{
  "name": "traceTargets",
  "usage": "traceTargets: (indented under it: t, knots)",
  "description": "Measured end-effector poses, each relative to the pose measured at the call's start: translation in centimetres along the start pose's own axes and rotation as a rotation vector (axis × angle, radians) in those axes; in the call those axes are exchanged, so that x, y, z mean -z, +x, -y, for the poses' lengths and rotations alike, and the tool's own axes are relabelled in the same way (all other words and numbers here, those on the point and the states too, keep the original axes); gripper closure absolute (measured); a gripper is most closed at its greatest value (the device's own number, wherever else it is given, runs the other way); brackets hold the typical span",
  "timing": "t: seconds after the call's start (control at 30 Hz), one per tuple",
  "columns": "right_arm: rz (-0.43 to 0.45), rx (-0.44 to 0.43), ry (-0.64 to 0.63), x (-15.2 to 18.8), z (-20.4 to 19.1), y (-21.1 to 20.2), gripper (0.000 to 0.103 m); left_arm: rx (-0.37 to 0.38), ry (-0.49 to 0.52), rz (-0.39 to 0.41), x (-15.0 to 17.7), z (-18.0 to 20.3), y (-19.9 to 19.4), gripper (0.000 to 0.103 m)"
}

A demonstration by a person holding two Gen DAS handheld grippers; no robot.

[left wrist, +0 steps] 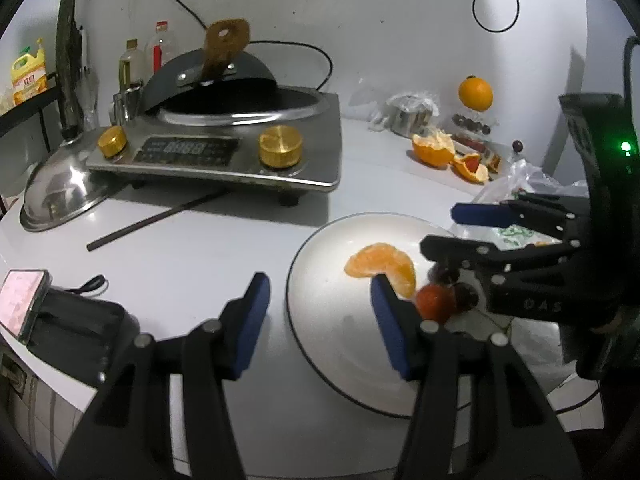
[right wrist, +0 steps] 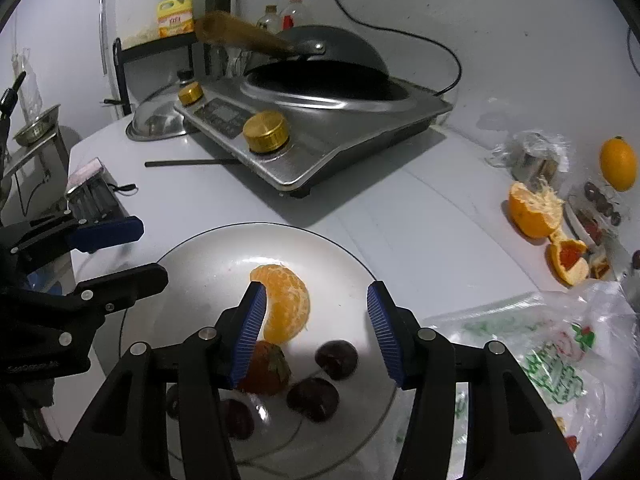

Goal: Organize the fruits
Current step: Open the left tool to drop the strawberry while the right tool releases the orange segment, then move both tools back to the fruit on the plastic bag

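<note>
Glossy white round plate [right wrist: 208, 264] holds a pithy, crescent-shaped orange segment [right wrist: 286, 304]

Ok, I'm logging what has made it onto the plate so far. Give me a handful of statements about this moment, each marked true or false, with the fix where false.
1. A peeled orange segment lies on the white plate. True.
2. The right gripper is shut on a cherry. False: its jaws stand open and hold nothing.
3. The whole orange sits on the plate. False: it sits off the plate, far back on the counter near the wall.
4. A strawberry lies on the plate beside dark cherries. True.
5. The left gripper is open and empty. True.
</note>
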State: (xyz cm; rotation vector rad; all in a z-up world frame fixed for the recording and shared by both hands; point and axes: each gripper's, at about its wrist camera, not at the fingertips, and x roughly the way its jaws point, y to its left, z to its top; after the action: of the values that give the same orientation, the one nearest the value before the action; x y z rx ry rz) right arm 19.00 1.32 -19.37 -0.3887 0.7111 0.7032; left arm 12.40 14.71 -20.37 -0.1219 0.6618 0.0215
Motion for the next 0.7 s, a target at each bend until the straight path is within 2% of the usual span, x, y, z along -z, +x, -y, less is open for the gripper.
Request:
traceTargets:
  t: [0.7]
  knots:
    - [0.089,0.045,0.067,4.2,2.2,-8.5,0.048,0.034,0.054,0.028,0.3,6.4,-4.2,0.049]
